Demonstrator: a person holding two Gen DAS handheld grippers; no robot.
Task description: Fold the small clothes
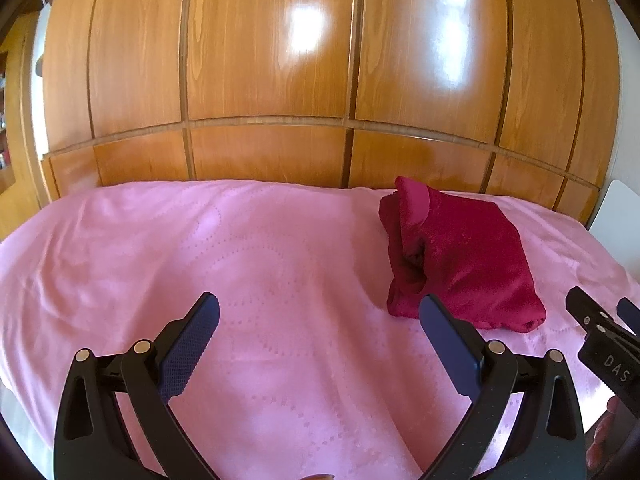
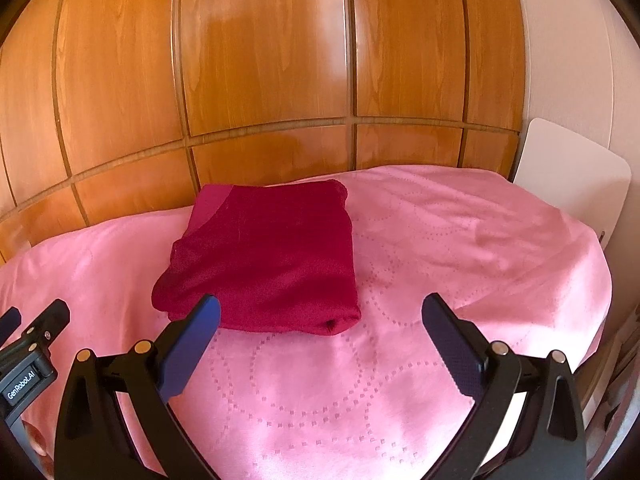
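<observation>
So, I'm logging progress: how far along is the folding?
Looks done: the red garment lies folded into a compact bundle on the pink bedspread. In hand: nothing; the left gripper and right gripper are open and empty. No other clothes visible.

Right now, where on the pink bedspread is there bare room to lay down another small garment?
The widest bare stretch of the pink quilted bedspread lies left of the folded dark red velvety garment, out to the bed's left edge. A smaller patch lies between the garment and the white board. The near strip is crowded by the open left gripper and the open right gripper.
</observation>
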